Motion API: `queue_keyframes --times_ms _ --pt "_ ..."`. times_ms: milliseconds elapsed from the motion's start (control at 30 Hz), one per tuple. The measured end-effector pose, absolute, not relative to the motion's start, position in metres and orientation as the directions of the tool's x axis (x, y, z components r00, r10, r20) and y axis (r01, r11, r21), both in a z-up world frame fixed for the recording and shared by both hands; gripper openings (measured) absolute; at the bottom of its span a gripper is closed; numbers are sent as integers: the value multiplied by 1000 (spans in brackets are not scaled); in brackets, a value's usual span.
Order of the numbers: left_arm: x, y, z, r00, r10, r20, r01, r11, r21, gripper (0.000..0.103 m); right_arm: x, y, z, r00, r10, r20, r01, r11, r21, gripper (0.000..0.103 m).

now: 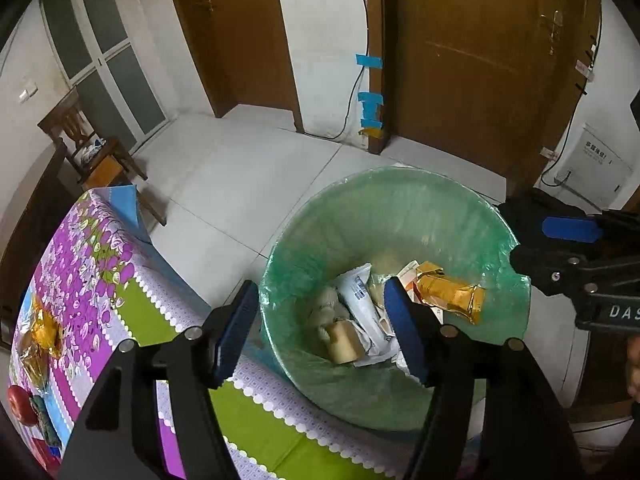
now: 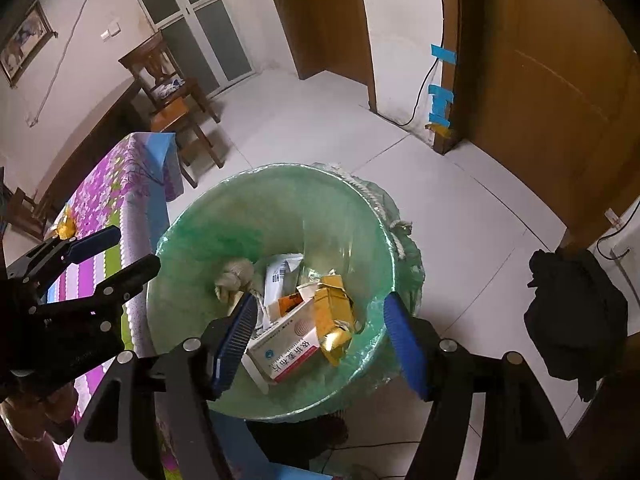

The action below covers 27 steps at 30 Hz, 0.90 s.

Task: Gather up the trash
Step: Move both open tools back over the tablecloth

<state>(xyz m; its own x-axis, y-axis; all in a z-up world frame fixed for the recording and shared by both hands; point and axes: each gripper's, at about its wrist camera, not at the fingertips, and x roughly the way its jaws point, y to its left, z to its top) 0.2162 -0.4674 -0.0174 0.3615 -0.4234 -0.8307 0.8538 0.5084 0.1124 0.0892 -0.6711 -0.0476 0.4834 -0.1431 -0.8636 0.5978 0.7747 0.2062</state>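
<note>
A bin with a green liner (image 1: pixel 400 200) (image 2: pixel 224 208) stands on the floor beside the table. Inside lie a white tube (image 1: pixel 360 300), a gold wrapper (image 1: pixel 452 292) (image 2: pixel 334 312), a white medicine box (image 2: pixel 288 344) and crumpled tissue (image 2: pixel 234 276). My left gripper (image 1: pixel 320 332) is open and empty above the bin's near rim. My right gripper (image 2: pixel 320 340) is open and empty over the bin. The right gripper shows at the right edge of the left wrist view (image 1: pixel 560 248). The left gripper shows at the left of the right wrist view (image 2: pixel 100 256).
The table with a purple and green floral cloth (image 1: pixel 92 256) (image 2: pixel 124 172) holds a gold-wrapped pastry (image 1: pixel 40 340), a red apple (image 1: pixel 22 404) and a dark cloth (image 1: pixel 44 420). A wooden chair (image 1: pixel 92 148) stands beyond. A black bag (image 2: pixel 576 312) lies on the tiled floor.
</note>
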Motion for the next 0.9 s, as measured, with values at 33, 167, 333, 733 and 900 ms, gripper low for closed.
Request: queue_keyframes --times_ms 33,167,333,733,900 --pt "215 -467 -18 366 -422 -830 853 509 118 63 88 -672 -48 482 -144 -864 598 775 205 68" --pt "210 -466 -17 385 -417 -824 849 510 139 63 87 -668 -50 476 -156 -865 595 782 186 68" --pt "206 -460 -10 413 -424 -806 838 523 154 63 83 -659 -46 493 -202 -846 594 789 158 68" --pt "185 -413 1 562 -412 -718 750 619 232 70 51 -626 -22 615 -379 -691 619 775 126 69" --pt "186 -379 4 606 -390 -693 698 678 229 71 34 -610 -15 648 -432 -627 635 761 132 74"
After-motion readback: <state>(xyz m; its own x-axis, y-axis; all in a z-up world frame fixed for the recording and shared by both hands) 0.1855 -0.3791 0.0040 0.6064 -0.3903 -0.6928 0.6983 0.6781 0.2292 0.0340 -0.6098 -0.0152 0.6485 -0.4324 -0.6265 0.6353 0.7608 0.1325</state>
